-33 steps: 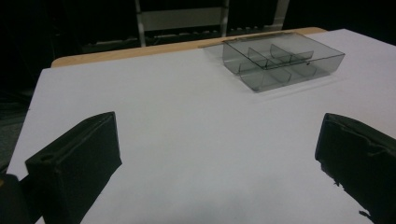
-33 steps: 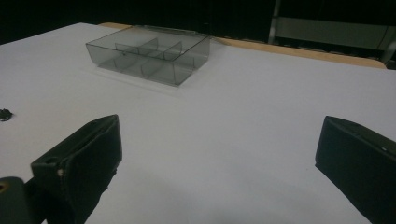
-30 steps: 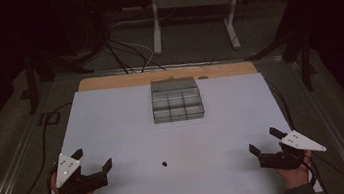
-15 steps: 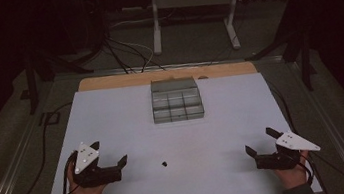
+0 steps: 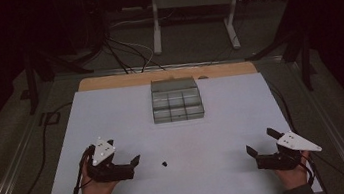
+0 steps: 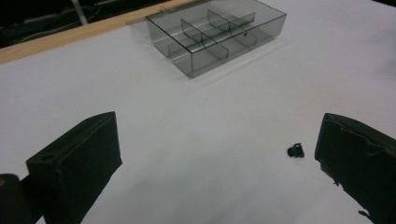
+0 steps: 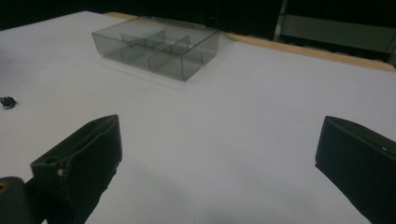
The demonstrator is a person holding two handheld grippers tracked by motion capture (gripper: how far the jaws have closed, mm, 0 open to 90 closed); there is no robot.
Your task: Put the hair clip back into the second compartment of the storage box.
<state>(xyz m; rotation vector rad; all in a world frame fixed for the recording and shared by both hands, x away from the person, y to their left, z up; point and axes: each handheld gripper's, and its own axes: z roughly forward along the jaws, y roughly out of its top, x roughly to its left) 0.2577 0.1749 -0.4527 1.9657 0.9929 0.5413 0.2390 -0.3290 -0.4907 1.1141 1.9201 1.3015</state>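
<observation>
High view: two hand-held grippers rest low over a white table (image 5: 112, 115), a small black part lying between them.

The left gripper (image 5: 127, 164) sits near the table's front-left, its fingers (image 6: 79, 158) spread wide and holding nothing; the small black part (image 5: 164, 164) lies on the bare white surface just beside its tips, and in the left gripper view the part (image 6: 295, 150) is just inside one finger, apart from it. The right gripper (image 5: 263, 148) sits near the front-right, well apart from the part, its fingers (image 7: 81, 154) also wide and empty. A clear grey compartment box (image 5: 177, 100) stands at the table's far middle, near the wooden edge strip (image 5: 107, 82), its cells looking empty. Nothing lies between either gripper and the box. Beyond the table, cables (image 5: 126, 52) and a metal stand (image 5: 193, 3) sit on the dark floor.
</observation>
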